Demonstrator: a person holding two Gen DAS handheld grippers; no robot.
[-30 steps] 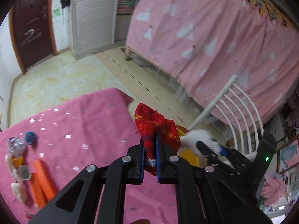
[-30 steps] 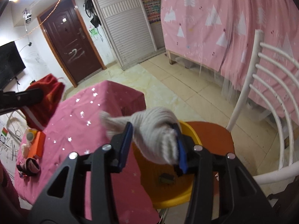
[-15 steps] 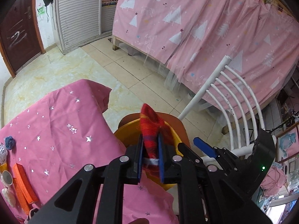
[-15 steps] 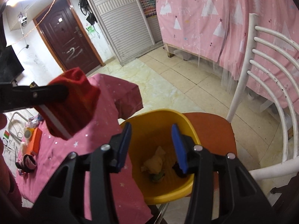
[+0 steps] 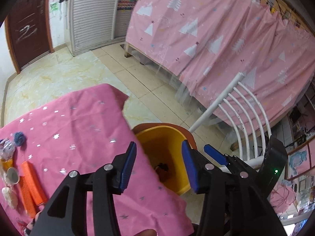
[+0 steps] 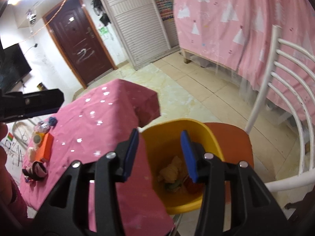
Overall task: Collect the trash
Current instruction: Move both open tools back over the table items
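Observation:
A yellow bin (image 5: 165, 137) (image 6: 173, 129) stands on an orange chair seat (image 6: 232, 135) beside the pink table (image 5: 74, 122) (image 6: 102, 108). In the bin lie a pale cloth (image 6: 173, 169), a red cloth (image 6: 194, 185) and dark bits (image 5: 162, 167). My left gripper (image 5: 158, 165) is open and empty above the bin's left side. My right gripper (image 6: 159, 153) is open and empty over the bin. On the table's left lie orange boxes (image 5: 29, 184) (image 6: 46, 143), a blue knit ball (image 5: 19, 136) and other small trash (image 6: 35, 169).
A white chair back (image 5: 242, 118) (image 6: 285, 90) rises to the right of the bin. A pink curtain (image 5: 216, 29) hangs behind it. Tiled floor (image 5: 78, 64) and a dark door (image 6: 78, 43) lie beyond the table. The right gripper's blue pad (image 5: 215, 154) shows in the left wrist view.
My left gripper opened and let go of the red cloth, which now lies in the bin. My right gripper had dropped the pale cloth earlier and stays open.

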